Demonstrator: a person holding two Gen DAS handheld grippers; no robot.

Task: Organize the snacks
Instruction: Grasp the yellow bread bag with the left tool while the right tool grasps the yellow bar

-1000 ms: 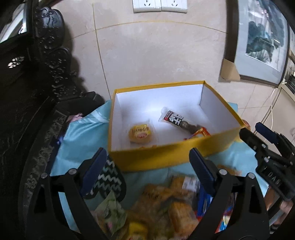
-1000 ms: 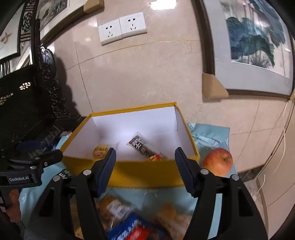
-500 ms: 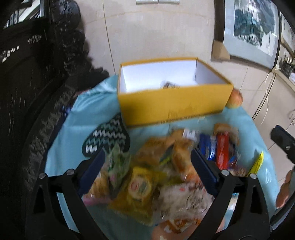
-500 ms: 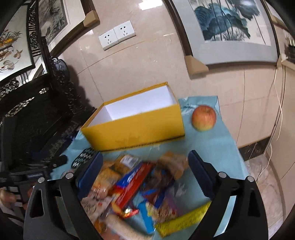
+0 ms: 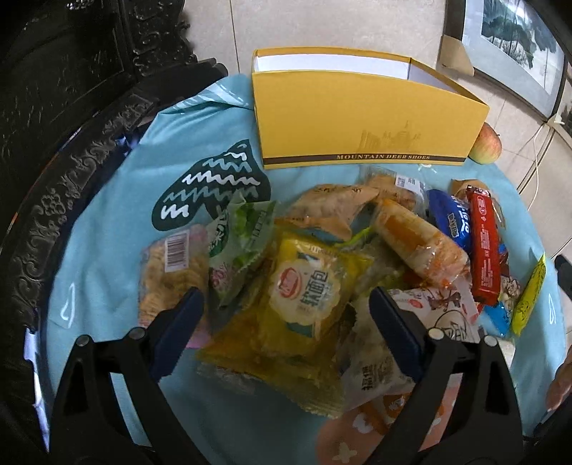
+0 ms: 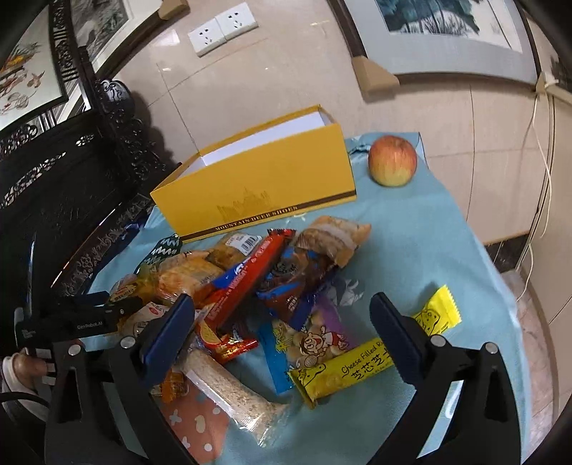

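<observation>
Left gripper (image 5: pixel 286 307) stands wide, jaws having just narrowed slightly, over a yellow bread packet (image 5: pixel 304 297), nothing gripped. Right gripper (image 6: pixel 282 314), just opened wide, is empty above the snack pile (image 6: pixel 271 282). Yellow box (image 6: pixel 257 193) sits behind the pile, on the blue cloth (image 6: pixel 411 250).

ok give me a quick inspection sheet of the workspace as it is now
surface: light blue cloth over a table.
job's things: open yellow box at the back; loose snack pile in front of it, including a yellow cheese bar.
clutter: apple beside the box.
grippers: left tool open over a yellow bread packet; right tool open, jaws just widened, nothing gripped.
cables: white cord down the wall.
surroundings: tiled wall, sockets, framed pictures, dark carved furniture.
</observation>
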